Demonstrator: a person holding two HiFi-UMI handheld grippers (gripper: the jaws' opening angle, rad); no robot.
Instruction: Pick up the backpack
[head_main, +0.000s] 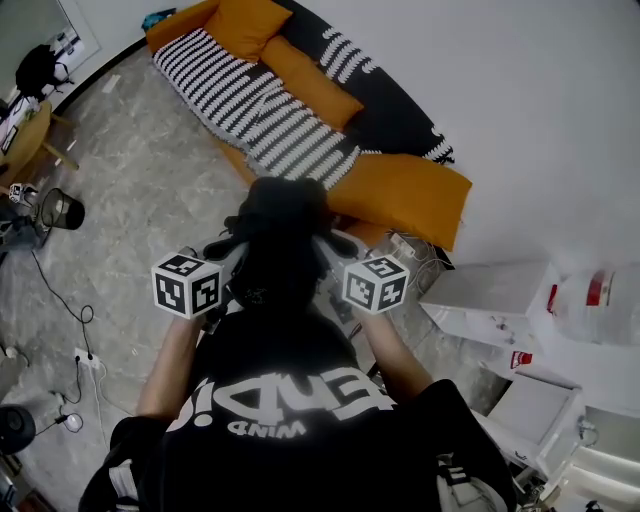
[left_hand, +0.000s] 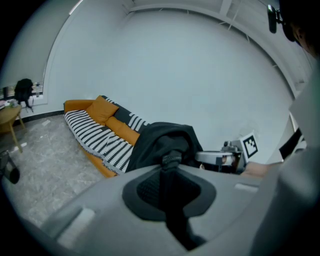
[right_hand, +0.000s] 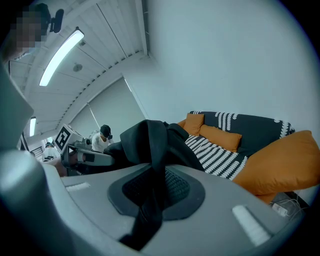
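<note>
Nr sofa (head_main: 395, 115), backpack (head_main: 285, 215) in L+R jaws, shirt (head_main: 300, 360) "WIND"

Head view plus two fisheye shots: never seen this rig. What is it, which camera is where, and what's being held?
There's no robot. A person holds a hand-held gripper in each hand, and the marker cubes are part of those. The head view looks down from a camera on the person's head. The other two pictures come from cameras riding on the left gripper and the right gripper, each looking along its own jaws. Both pairs of jaws are shut on black parts of the backpack, held up between them. Beyond is a sofa with a striped throw and orange cushions. Cables lie on the floor.
</note>
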